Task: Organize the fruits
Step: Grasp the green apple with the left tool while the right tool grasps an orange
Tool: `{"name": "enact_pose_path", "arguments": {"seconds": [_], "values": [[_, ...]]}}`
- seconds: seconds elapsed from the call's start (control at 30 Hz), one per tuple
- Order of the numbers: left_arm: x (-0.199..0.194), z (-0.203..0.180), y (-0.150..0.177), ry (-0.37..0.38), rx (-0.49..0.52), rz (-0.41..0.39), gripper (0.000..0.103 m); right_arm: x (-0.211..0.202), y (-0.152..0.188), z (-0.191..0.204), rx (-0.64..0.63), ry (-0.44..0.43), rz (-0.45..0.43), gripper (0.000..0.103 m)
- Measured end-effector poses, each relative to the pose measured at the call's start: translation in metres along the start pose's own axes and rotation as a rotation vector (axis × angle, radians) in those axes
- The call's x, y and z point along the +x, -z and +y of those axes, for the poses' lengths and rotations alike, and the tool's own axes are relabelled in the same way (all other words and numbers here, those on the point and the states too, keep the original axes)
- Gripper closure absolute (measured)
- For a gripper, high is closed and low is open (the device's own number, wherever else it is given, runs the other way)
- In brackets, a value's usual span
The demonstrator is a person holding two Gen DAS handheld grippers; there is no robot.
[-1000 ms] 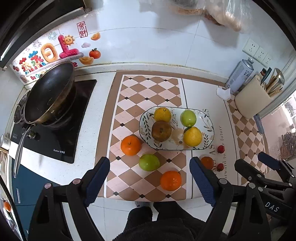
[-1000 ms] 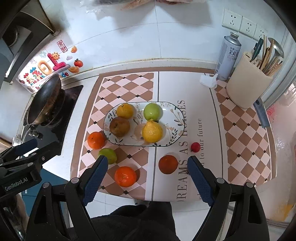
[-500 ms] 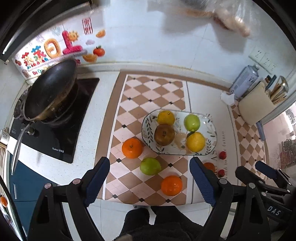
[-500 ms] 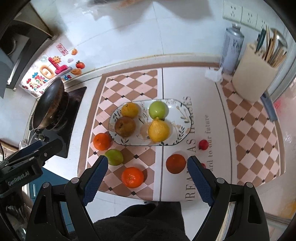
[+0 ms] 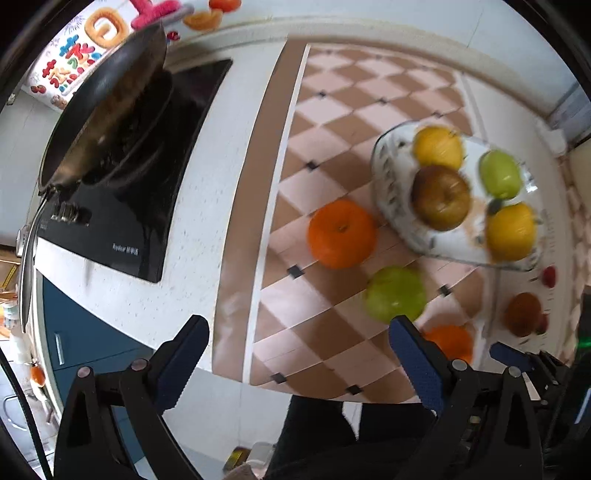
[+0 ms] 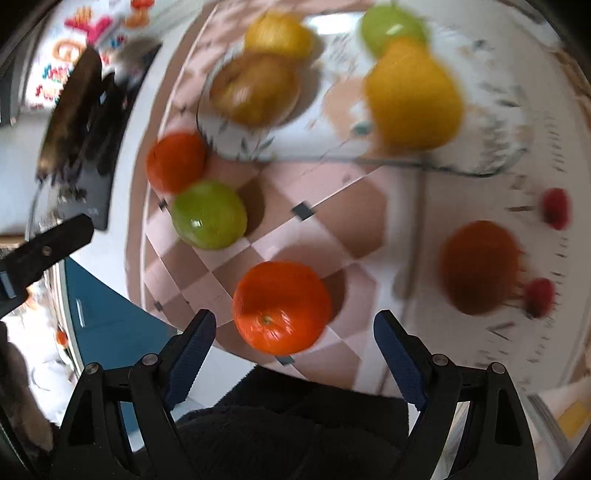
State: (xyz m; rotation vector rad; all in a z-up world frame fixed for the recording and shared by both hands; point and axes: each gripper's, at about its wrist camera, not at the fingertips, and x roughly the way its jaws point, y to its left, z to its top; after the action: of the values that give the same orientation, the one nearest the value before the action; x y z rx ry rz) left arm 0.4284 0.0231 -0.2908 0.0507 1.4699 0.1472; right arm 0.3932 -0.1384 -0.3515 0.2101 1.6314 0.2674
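Right tool (image 6: pixel 294 334) spread wide, blue pads bare, gripping nothing, touching nothing. Poised just short of the near orange (image 6: pixel 281 307), which sits on the checkered mat (image 6: pixel 325 236) between the lines of the two pads. Left tool (image 5: pixel 295 352) equally wide and empty, hovering over the mat's brown border near the front edge of the surface (image 5: pixel 207 206), with no fruit between its pads. Outward from there: a green apple (image 6: pixel 209 214) and a second orange (image 6: pixel 176 161) side by side on the mat, that orange just beside the plate (image 6: pixel 236 142). On the plate already, a brown pear (image 6: pixel 255 90), a large lemon (image 6: pixel 413 99), a smaller yellow fruit (image 6: pixel 277 35) and another green apple (image 6: pixel 391 26). To the right of the mat, a dark red-orange fruit (image 6: pixel 480 266) with two small red fruits (image 6: pixel 556 207) close by. Further left, a pan (image 5: pixel 107 99) on the black hob (image 5: pixel 140 229). Likely step: taking the near orange for the plate. Best done by centring the pads either side of its widest part, lowering until they straddle it, closing gently to avoid rolling it off the near edge, then lifting clear over the plate's rim and setting it in the bare patch between pear and lemon. Much blur in the right view, so fine contact hard to judge.
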Motion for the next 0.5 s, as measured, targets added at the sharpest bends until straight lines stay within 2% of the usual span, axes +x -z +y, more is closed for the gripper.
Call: {"name": "enact_pose_path", "arguments": {"seconds": [0.1,0.13,0.17,0.27,0.4,0.5], "values": [[0.011,0.002,0.0,-0.012,-0.004,0.026,0.003,0.024,-0.001,0.01,-0.037,0.021,0.025,0.019],[0.014,0.002,-0.001,-0.012,-0.004,0.032,0.003,0.03,0.0,0.013,-0.052,0.033,0.027,0.033],[0.015,0.001,-0.001,-0.01,-0.003,0.037,0.003,0.033,0.001,0.015,-0.064,0.05,0.027,0.035],[0.019,-0.003,-0.006,0.028,-0.004,0.046,0.003,0.029,0.003,0.015,-0.086,0.079,0.005,0.035],[0.032,-0.015,-0.015,0.132,-0.028,0.082,0.003,0.018,0.001,-0.013,-0.002,0.079,-0.013,0.035],[0.045,-0.027,-0.022,0.183,-0.029,0.109,0.003,0.01,-0.001,-0.03,0.042,0.079,-0.025,0.035]]}}
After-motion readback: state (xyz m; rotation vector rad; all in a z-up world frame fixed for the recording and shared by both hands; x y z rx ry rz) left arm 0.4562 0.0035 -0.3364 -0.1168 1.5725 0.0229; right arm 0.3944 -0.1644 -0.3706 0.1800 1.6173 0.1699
